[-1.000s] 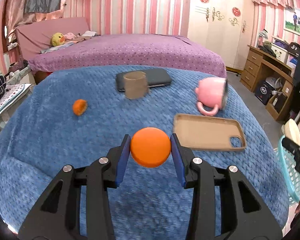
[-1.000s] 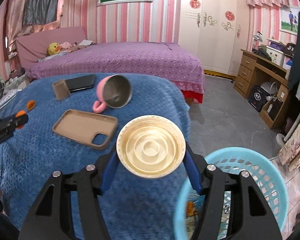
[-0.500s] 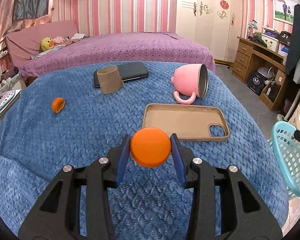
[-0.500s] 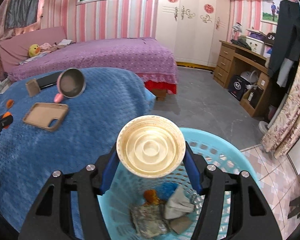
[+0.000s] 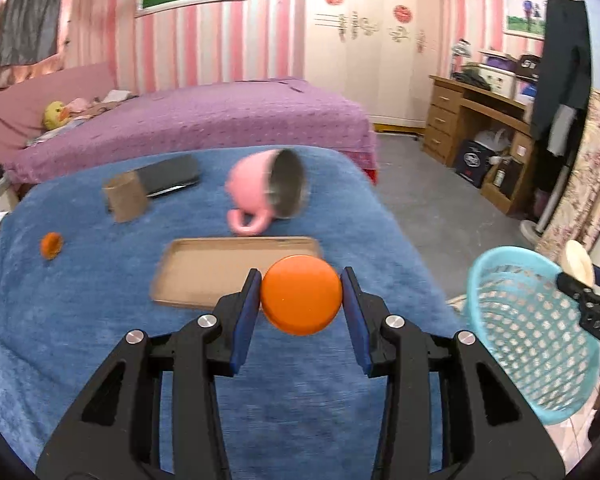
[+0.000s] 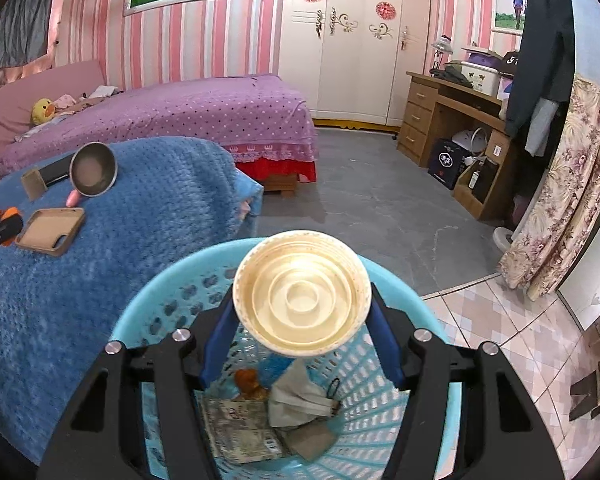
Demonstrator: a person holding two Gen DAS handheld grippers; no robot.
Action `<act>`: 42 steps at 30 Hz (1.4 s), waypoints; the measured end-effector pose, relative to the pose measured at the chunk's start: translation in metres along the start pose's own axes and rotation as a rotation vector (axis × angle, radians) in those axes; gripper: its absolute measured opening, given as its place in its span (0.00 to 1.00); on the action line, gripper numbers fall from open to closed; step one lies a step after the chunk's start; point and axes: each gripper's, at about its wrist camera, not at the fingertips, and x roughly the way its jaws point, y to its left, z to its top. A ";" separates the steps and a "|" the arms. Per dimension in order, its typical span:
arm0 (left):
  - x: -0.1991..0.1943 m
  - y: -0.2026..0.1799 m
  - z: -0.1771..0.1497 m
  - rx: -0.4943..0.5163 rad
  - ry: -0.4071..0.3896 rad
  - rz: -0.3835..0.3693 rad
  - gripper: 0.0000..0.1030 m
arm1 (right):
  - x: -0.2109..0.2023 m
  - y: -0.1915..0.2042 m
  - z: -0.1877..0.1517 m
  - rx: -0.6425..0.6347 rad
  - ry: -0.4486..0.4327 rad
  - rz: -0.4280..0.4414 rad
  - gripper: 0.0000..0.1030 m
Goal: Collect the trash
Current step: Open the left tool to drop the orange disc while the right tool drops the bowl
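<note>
Sitting clamped between right gripper [image 6: 302,330] fingers: cream lid [image 6: 302,293].

Orange cap [image 5: 301,300]; cream lid [image 6: 302,293]; turquoise basket [image 6: 172,280]

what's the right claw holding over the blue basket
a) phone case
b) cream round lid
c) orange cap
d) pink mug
b: the right claw is shut on the cream round lid, held above the blue basket with trash at its bottom.
</note>
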 end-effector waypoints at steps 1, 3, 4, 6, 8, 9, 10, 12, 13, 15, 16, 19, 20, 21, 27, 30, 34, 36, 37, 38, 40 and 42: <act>0.002 -0.008 0.000 0.000 0.004 -0.020 0.38 | 0.001 -0.003 -0.001 0.002 0.003 -0.001 0.59; 0.007 -0.024 -0.002 0.002 0.017 -0.059 0.38 | 0.002 -0.010 -0.002 0.002 0.007 -0.009 0.59; 0.009 -0.029 -0.003 0.003 0.020 -0.069 0.38 | 0.001 -0.014 -0.003 0.001 0.007 -0.012 0.59; 0.014 -0.043 -0.005 0.010 0.033 -0.091 0.38 | 0.000 -0.023 -0.005 0.003 0.006 -0.022 0.59; 0.019 -0.059 -0.007 0.023 0.043 -0.107 0.38 | 0.000 -0.032 -0.007 0.013 0.007 -0.027 0.59; 0.021 -0.065 -0.009 0.031 0.046 -0.111 0.38 | 0.000 -0.035 -0.007 0.016 0.008 -0.031 0.59; 0.024 -0.075 -0.011 0.042 0.052 -0.117 0.38 | 0.000 -0.040 -0.009 0.019 0.011 -0.039 0.59; 0.025 -0.090 -0.013 0.057 0.057 -0.136 0.38 | 0.000 -0.047 -0.011 0.028 0.014 -0.046 0.59; 0.026 -0.096 -0.014 0.061 0.057 -0.144 0.38 | 0.000 -0.050 -0.012 0.034 0.015 -0.047 0.59; 0.025 -0.111 -0.015 0.076 0.058 -0.161 0.38 | 0.000 -0.055 -0.013 0.041 0.016 -0.052 0.59; 0.024 -0.121 -0.016 0.085 0.059 -0.174 0.38 | 0.001 -0.059 -0.013 0.044 0.017 -0.053 0.59; 0.023 -0.140 -0.018 0.099 0.068 -0.210 0.38 | 0.001 -0.066 -0.012 0.063 0.014 -0.059 0.59; 0.022 -0.144 -0.018 0.104 0.070 -0.220 0.38 | 0.000 -0.067 -0.011 0.069 0.009 -0.060 0.59; 0.022 -0.150 -0.018 0.112 0.071 -0.229 0.38 | 0.000 -0.068 -0.010 0.074 0.005 -0.061 0.59; 0.026 -0.171 -0.018 0.156 0.101 -0.268 0.56 | -0.001 -0.070 -0.010 0.085 0.002 -0.055 0.59; 0.026 -0.163 -0.016 0.154 0.084 -0.236 0.71 | -0.001 -0.070 -0.010 0.090 0.001 -0.055 0.59; 0.028 -0.145 -0.012 0.125 0.079 -0.193 0.86 | -0.002 -0.069 -0.009 0.092 -0.008 -0.054 0.59; 0.026 -0.134 -0.011 0.114 0.063 -0.177 0.93 | -0.001 -0.067 -0.009 0.089 -0.007 -0.053 0.59; 0.024 -0.129 -0.010 0.117 0.047 -0.153 0.94 | -0.002 -0.067 -0.010 0.089 -0.007 -0.051 0.59; 0.022 -0.125 -0.009 0.122 0.036 -0.135 0.95 | -0.002 -0.065 -0.010 0.088 -0.006 -0.051 0.59; 0.021 -0.116 -0.007 0.125 0.031 -0.113 0.95 | -0.002 -0.061 -0.009 0.083 -0.007 -0.049 0.59; 0.020 -0.108 -0.004 0.113 0.030 -0.098 0.95 | -0.002 -0.056 -0.007 0.074 -0.009 -0.049 0.59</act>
